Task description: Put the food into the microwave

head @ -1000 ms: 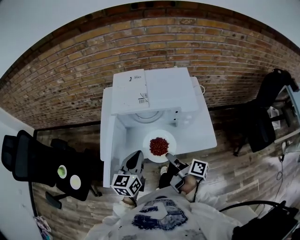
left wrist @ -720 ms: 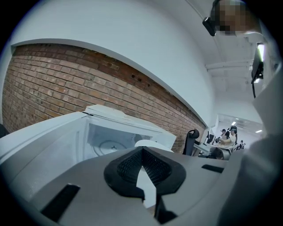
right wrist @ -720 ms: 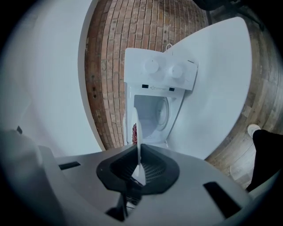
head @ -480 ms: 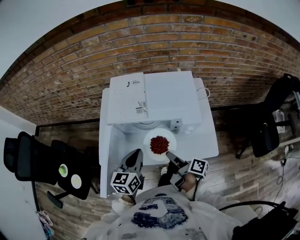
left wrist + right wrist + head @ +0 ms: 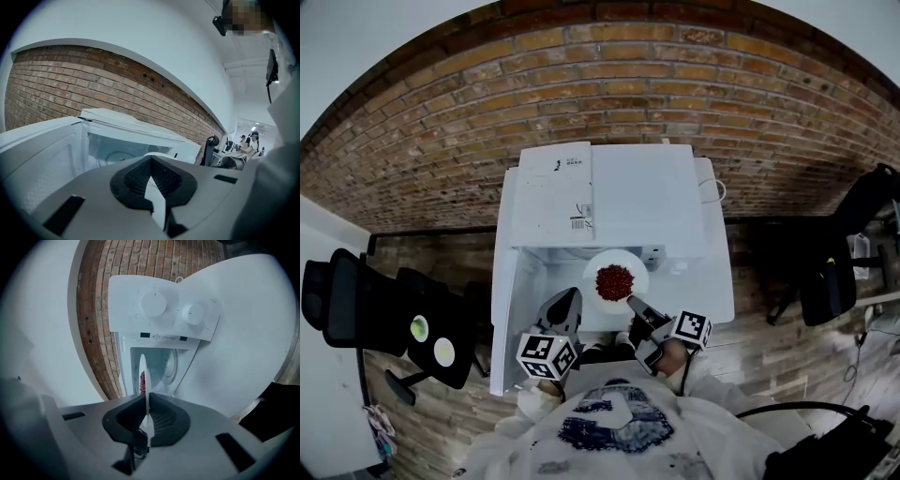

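Farthest to the left of both tools, the microwave door (image 5: 508,319) stands swung wide open; just inside it the left gripper (image 5: 570,296) has its jaws drawn together on nothing, its tips near the plate's left edge but apart from it; straight ahead of it lies the open cavity (image 5: 122,152); next comes the plate (image 5: 636,272), white and round, with the red food (image 5: 615,279) heaped at its middle, sitting level at the mouth of the microwave (image 5: 619,197); its far rim seems to be about at the threshold; to the right, the right gripper (image 5: 631,300) is clamped on the plate's near rim, which shows edge-on between the pads; so the plate reaches forward from these jaws, and the cavity lies dead ahead along them, under the panel with two dials (image 5: 164,315); the push inward likely falls to the right one.
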